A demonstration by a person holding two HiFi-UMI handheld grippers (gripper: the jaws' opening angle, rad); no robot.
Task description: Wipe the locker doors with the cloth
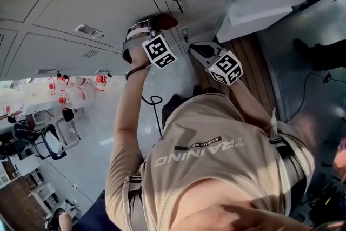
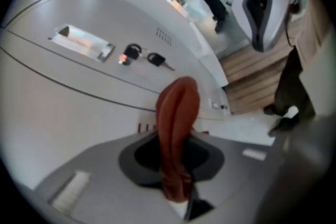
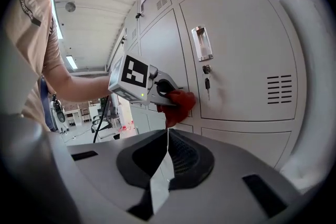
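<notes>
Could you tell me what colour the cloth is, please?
Rust red cloth, clearest in the left gripper view.

Quick tally: one red cloth [image 2: 176, 113], two tongs, left tongs [image 1: 152, 26] and right tongs [image 1: 195, 50], one bunch of keys [image 2: 152, 59], one person [image 1: 205, 170].

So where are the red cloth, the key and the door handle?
red cloth [image 2: 177, 123]: left gripper view, mid-fold, clamped between the jaws.
key [image 3: 207, 83]: right gripper view, on its hanging blade.
door handle [image 3: 202, 43]: right gripper view, middle of the recess.
</notes>
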